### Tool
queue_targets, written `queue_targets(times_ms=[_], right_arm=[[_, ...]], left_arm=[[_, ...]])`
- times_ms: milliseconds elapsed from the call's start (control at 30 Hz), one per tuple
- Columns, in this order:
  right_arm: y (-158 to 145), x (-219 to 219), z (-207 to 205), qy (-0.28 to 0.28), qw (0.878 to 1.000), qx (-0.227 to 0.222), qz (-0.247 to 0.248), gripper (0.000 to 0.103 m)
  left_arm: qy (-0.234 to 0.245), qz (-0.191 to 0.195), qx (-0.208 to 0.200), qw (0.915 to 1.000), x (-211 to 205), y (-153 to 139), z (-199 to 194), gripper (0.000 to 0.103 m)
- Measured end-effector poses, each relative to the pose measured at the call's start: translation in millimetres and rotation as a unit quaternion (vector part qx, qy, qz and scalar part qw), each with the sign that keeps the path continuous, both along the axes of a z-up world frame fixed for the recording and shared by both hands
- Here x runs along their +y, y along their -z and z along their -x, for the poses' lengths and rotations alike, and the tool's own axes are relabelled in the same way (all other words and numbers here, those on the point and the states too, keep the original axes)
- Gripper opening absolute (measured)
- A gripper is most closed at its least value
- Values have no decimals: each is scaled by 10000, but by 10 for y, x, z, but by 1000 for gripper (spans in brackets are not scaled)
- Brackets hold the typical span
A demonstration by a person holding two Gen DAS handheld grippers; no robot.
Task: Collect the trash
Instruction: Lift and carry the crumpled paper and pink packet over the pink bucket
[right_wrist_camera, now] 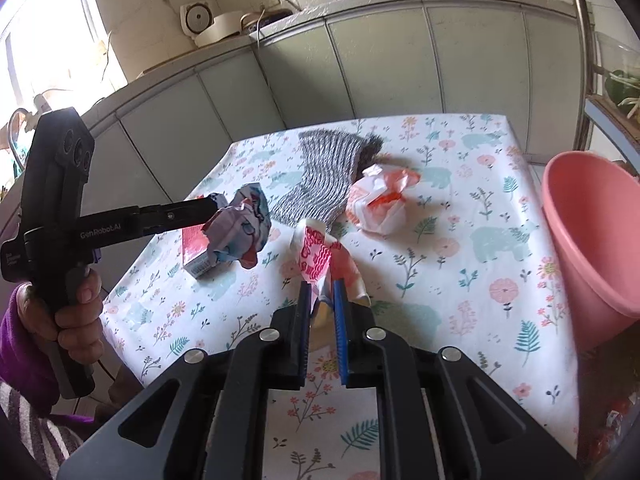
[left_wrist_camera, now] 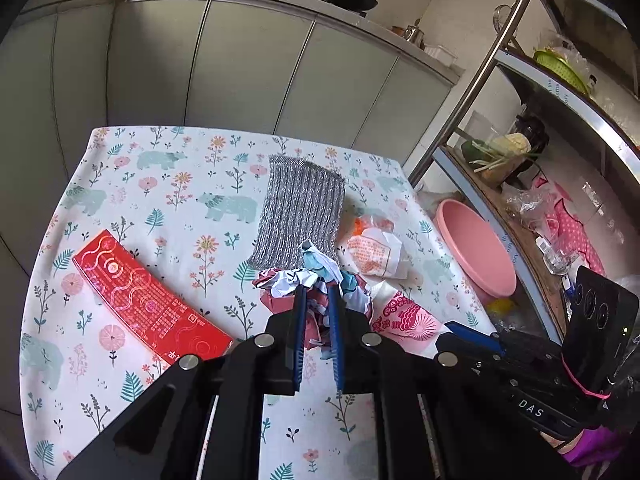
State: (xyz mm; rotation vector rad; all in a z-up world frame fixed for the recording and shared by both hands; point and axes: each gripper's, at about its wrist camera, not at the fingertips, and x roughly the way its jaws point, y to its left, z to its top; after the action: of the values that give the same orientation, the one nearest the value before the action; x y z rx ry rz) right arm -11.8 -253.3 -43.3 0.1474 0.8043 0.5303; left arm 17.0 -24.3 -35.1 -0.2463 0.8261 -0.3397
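Observation:
My left gripper [left_wrist_camera: 317,289] is shut on a crumpled ball of printed paper [left_wrist_camera: 316,276], white with red and teal, held just above the table; the right wrist view shows the same ball [right_wrist_camera: 240,228] at the tip of the left gripper [right_wrist_camera: 216,206], clear of the cloth. My right gripper [right_wrist_camera: 322,286] is shut on a pink-and-white patterned wrapper [right_wrist_camera: 318,254], which also shows in the left wrist view [left_wrist_camera: 404,316]. An orange-and-white crumpled wrapper [right_wrist_camera: 380,200] lies on the table past it. A pink basin [right_wrist_camera: 592,240] stands off the table's right edge.
A floral tablecloth [left_wrist_camera: 160,200] covers the table. A grey knitted cloth [left_wrist_camera: 300,212] lies at the far middle and a red box [left_wrist_camera: 148,308] at the left. Grey cabinets stand behind the table, and a metal rack [left_wrist_camera: 500,52] with shelves of clutter to the right.

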Motion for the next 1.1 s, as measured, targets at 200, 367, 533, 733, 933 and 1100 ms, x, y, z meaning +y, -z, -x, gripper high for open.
queue_targets(times_ms=[200, 367, 533, 733, 933, 1100], right_arm=[[-87, -129, 26, 122, 9997, -184, -112, 11], [-181, -266, 47, 248, 9987, -356, -265, 11], [-308, -409, 44, 355, 9971, -500, -451, 10], [-346, -555, 60, 506, 9960, -560, -479, 10], [-134, -537, 81, 372, 9987, -229, -268, 11], [22, -421, 150, 100, 9999, 82, 43, 11]], left_arm=[[54, -25, -154, 9999, -82, -109, -12, 10], [134, -46, -274, 9995, -182, -206, -40, 10], [221, -81, -387, 9990, -298, -303, -72, 10], [304, -52, -503, 9983, -400, -401, -95, 10], [399, -36, -472, 9981, -462, -389, -112, 10], [468, -8, -464, 9978, -468, -365, -101, 10]])
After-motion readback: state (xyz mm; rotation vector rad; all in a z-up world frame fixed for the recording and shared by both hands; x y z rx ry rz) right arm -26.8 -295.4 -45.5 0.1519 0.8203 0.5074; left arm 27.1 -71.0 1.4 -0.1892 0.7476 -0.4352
